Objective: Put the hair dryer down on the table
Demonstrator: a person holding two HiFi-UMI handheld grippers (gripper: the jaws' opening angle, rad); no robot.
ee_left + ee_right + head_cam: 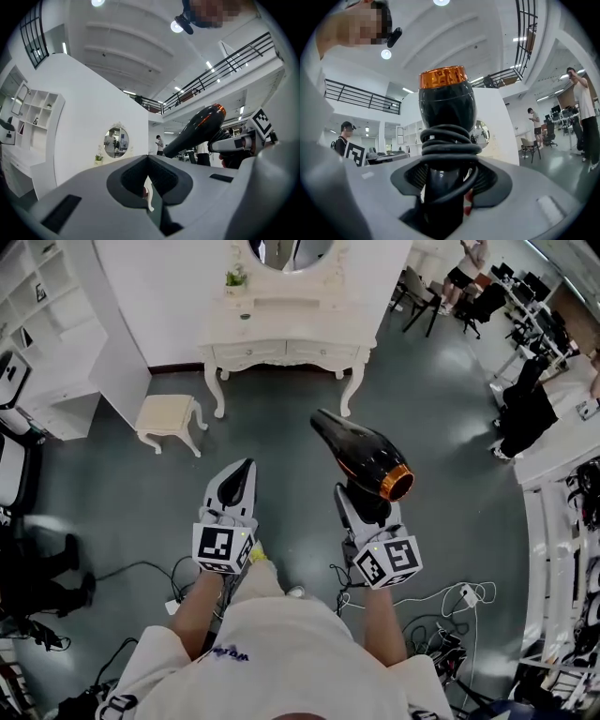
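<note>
Above grey floor [281, 474], right gripper [364, 505] clamps hair dryer [361, 454], nozzle toward dressing table [281, 334]; left gripper [239, 474] seemingly closed

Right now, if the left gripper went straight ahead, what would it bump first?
Nothing near. The left gripper points over the floor toward the white dressing table under the mirror; that is probably first, though depth is hard to judge.
</note>
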